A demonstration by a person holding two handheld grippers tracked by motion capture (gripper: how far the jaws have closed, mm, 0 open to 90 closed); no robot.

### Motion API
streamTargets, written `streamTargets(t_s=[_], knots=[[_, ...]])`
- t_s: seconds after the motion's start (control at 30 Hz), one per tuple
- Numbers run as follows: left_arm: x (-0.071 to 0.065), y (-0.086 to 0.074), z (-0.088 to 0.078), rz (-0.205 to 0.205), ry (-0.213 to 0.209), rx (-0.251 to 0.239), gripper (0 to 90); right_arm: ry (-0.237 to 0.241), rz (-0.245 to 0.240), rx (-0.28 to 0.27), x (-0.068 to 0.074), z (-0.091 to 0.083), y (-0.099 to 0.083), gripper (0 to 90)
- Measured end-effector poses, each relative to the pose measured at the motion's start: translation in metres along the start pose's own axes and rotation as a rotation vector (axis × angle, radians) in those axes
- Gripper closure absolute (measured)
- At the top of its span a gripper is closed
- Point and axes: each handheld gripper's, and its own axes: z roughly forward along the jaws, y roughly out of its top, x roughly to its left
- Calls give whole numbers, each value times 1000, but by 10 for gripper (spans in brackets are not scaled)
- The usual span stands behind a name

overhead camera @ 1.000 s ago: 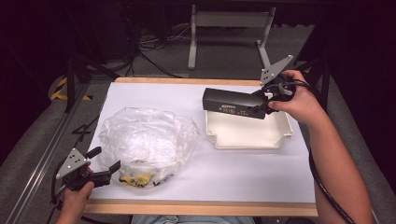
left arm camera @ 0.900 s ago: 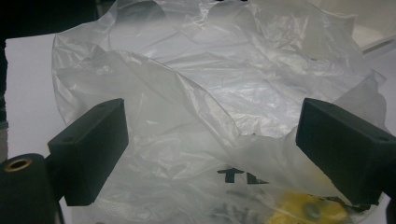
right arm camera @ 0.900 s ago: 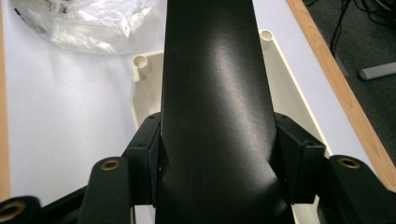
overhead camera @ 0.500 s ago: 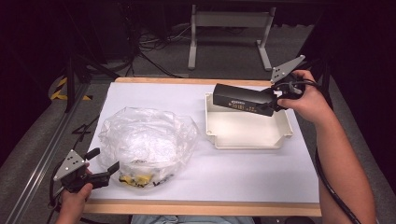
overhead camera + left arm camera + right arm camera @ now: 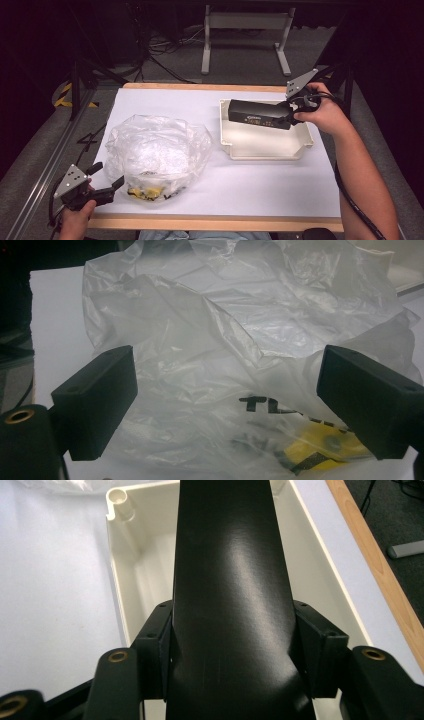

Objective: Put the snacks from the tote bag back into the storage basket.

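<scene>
While we look down from the high view, these are the things we see:
Right gripper (image 5: 291, 111): upper right of the frame, clamped on one end of a black box (image 5: 260, 113).
Box: held lengthwise over the far part of the white tray (image 5: 265, 149); in the right gripper view its dark glossy face (image 5: 232, 595) runs up the middle between our jaws.
Left gripper (image 5: 107, 181): lower left, jaws apart, holding nothing.
Bag (image 5: 157, 152): crumpled clear plastic, left of centre, just beyond the left gripper.
Bag contents: yellow and black bits near the bottom right of the left gripper view.
</scene>
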Motion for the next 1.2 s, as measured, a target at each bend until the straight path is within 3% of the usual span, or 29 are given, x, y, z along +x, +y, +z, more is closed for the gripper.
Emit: streamTargets(t_s=[0.3,1.2], knots=[[0,-4,-6,-6,20,7,102,15,-27,21,-5,13,-16,434],[0,-5,-6,-18,24,13,102,79,16,76,-9,49,-46,433]])
